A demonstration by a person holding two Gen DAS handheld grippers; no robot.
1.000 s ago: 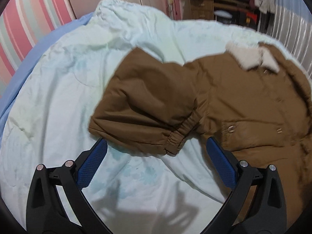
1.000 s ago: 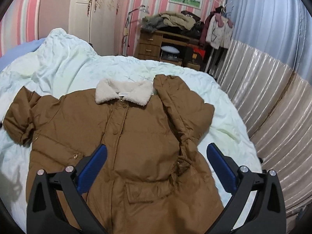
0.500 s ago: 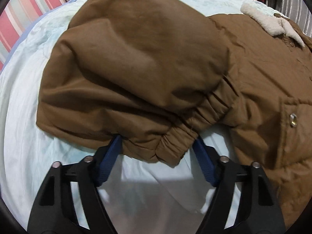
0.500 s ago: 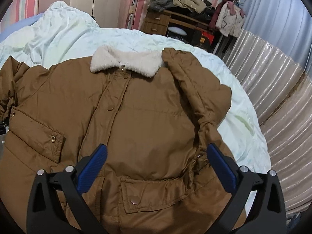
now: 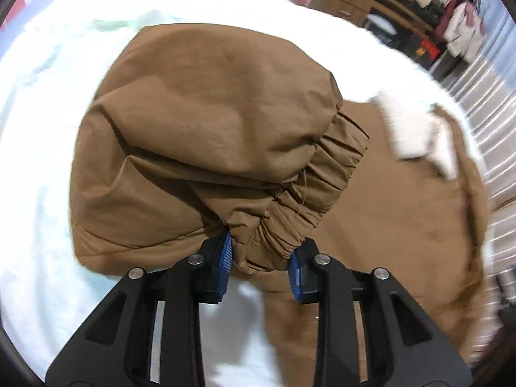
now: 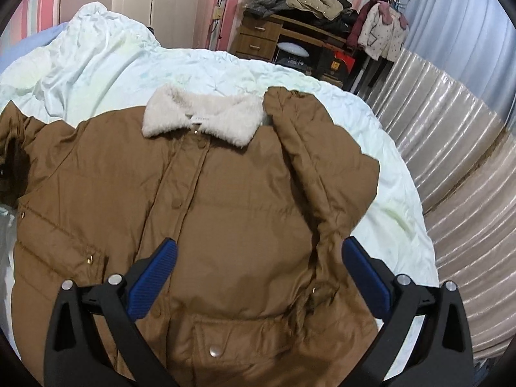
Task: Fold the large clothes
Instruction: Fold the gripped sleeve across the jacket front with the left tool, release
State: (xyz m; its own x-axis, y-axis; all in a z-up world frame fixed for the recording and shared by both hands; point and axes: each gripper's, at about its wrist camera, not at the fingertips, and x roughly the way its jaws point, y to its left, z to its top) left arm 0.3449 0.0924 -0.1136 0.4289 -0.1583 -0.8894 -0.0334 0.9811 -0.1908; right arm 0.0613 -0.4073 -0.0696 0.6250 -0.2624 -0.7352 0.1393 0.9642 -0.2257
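A brown padded jacket (image 6: 232, 213) with a white fleece collar (image 6: 203, 122) lies face up on a pale quilted bed (image 6: 106, 74). My left gripper (image 5: 259, 259) is shut on the elastic cuff (image 5: 290, 225) of the jacket's left sleeve (image 5: 209, 135) and holds it lifted above the bed. My right gripper (image 6: 258, 277) is open over the jacket's lower front, above a snap pocket (image 6: 225, 345). The right sleeve (image 6: 325, 174) lies folded down along the jacket's side.
A wooden desk (image 6: 274, 35) piled with clothes stands beyond the bed. A striped padded surface (image 6: 458, 177) runs along the bed's right edge. A blue sheet (image 6: 29, 42) shows at far left.
My left gripper closed on the sleeve cuff and raised it, swinging toward the jacket body. My right gripper moved a little lower and closer over the jacket front, still open.
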